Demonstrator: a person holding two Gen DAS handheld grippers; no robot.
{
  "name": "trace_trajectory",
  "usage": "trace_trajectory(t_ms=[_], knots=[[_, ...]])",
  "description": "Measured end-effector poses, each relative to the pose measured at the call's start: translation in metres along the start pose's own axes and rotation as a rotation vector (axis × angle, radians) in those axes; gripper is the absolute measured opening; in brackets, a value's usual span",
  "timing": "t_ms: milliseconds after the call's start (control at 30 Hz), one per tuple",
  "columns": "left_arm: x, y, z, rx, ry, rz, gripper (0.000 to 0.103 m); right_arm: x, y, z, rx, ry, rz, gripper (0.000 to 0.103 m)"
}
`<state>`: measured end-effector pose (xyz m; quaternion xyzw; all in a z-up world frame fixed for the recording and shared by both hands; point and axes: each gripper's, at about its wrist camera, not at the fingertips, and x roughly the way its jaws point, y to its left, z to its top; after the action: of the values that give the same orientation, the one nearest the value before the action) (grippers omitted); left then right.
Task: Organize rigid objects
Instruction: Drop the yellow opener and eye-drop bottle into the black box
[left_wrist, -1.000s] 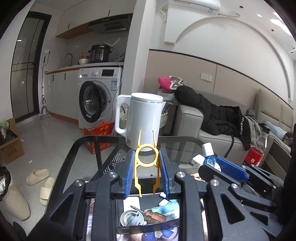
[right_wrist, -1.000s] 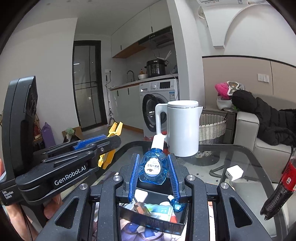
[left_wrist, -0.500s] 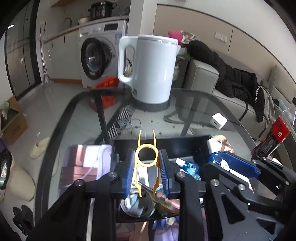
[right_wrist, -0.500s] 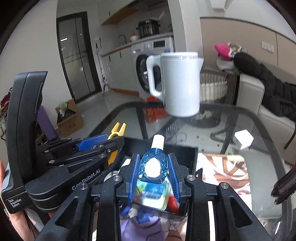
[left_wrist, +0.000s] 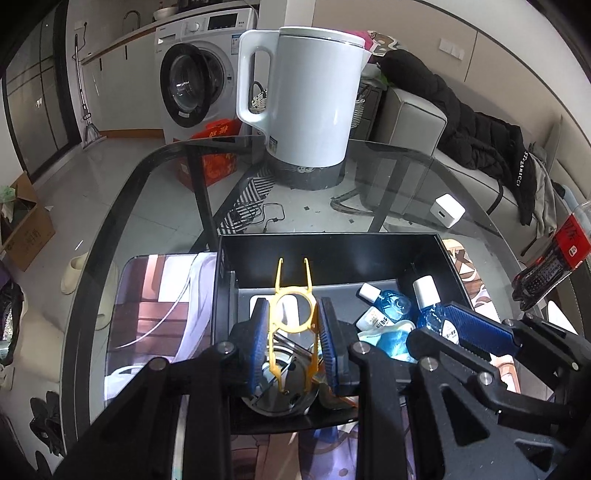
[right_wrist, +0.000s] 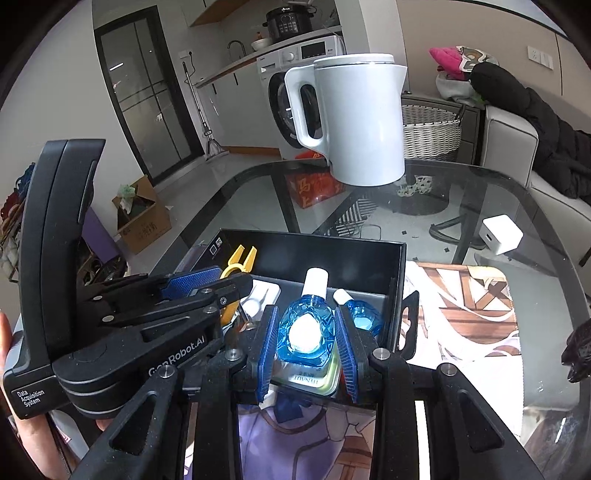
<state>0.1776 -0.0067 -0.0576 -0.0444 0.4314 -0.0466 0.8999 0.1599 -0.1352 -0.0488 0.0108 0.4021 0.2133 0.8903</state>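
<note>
My left gripper (left_wrist: 293, 317) is shut on a yellow plastic clip tool (left_wrist: 293, 310) and holds it over the left part of a black box (left_wrist: 332, 247). My right gripper (right_wrist: 306, 325) is shut on a small blue bottle with a white cap (right_wrist: 304, 325), over the right part of the same black box (right_wrist: 314, 243). In the box lie another blue bottle (left_wrist: 391, 301), a round metal tin (left_wrist: 280, 395) and a white item (right_wrist: 264, 291). The right gripper also shows in the left wrist view (left_wrist: 454, 328), the left gripper in the right wrist view (right_wrist: 199, 284).
The box sits on a printed mat (right_wrist: 461, 306) on a glass table (left_wrist: 406, 166). A white electric kettle (left_wrist: 310, 99) stands behind the box. A white charger cube (left_wrist: 447, 210) lies right of it. A dark bottle with a red label (left_wrist: 554, 254) is at the far right.
Both grippers tipped down and lowered toward the black box, still holding the yellow clip and the blue bottle. The kettle and the box now look closer.
</note>
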Motion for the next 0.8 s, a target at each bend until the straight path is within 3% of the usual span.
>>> trace_trajectory(t_ms=[433,533,767,800], knots=[[0.002,0.004,-0.004,0.005,0.026,0.001,0.027,0.001,0.000,-0.001,0.002,0.023,0.009,0.031],[-0.004,0.006,-0.006,-0.001,0.010,-0.015,0.045,-0.005,0.001,0.000,-0.002,0.007,0.011,0.031],[-0.036,-0.001,-0.012,0.050,-0.124,0.049,0.059,-0.030,-0.002,-0.009,-0.022,-0.084,0.031,0.031],[-0.041,-0.001,-0.013,0.052,-0.145,0.046,0.067,-0.033,-0.003,-0.010,-0.024,-0.097,0.030,0.031]])
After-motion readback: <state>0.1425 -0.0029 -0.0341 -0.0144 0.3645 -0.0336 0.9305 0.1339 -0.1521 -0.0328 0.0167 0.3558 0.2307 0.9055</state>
